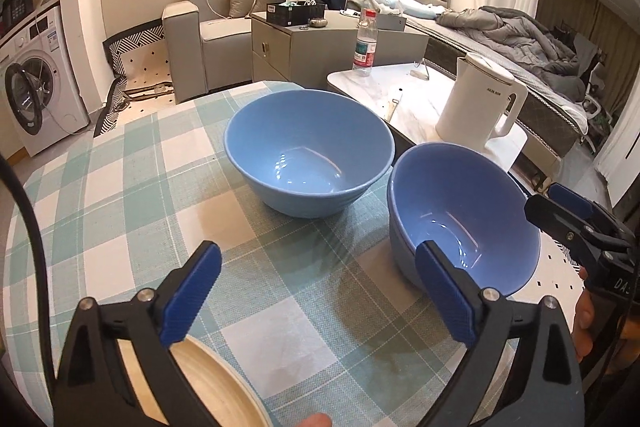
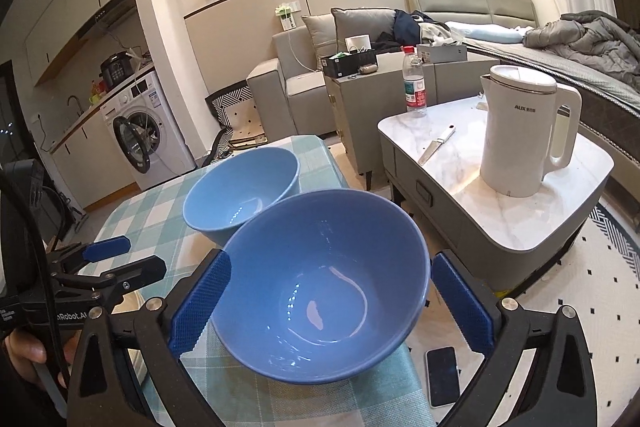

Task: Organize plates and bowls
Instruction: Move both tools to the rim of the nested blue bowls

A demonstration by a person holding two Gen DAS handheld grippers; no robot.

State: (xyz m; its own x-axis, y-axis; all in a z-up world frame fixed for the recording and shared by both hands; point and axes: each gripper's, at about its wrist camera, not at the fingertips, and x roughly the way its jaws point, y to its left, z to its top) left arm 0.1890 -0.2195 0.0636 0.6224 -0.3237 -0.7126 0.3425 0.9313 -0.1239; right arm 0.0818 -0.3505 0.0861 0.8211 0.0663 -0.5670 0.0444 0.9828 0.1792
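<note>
indoors, two blue bowls (image 1: 308, 163) sit on checked tablecloth (image 1: 132, 187) near sofa (image 1: 224, 27).

The near blue bowl (image 2: 324, 287) sits between the right gripper's (image 2: 332, 301) wide-open pads, untouched; behind the near blue bowl stands a second blue bowl (image 2: 240, 191)

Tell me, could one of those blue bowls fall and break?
It might. The nearer blue bowl sits close to the edge of the checked table, above the phone on the floor, so a nudge from the open right gripper could tip it off. The two bowls stand close together, so lifting one carelessly could knock the farther bowl. The left gripper also hangs just over a pale plate and could clip its rim.
</note>
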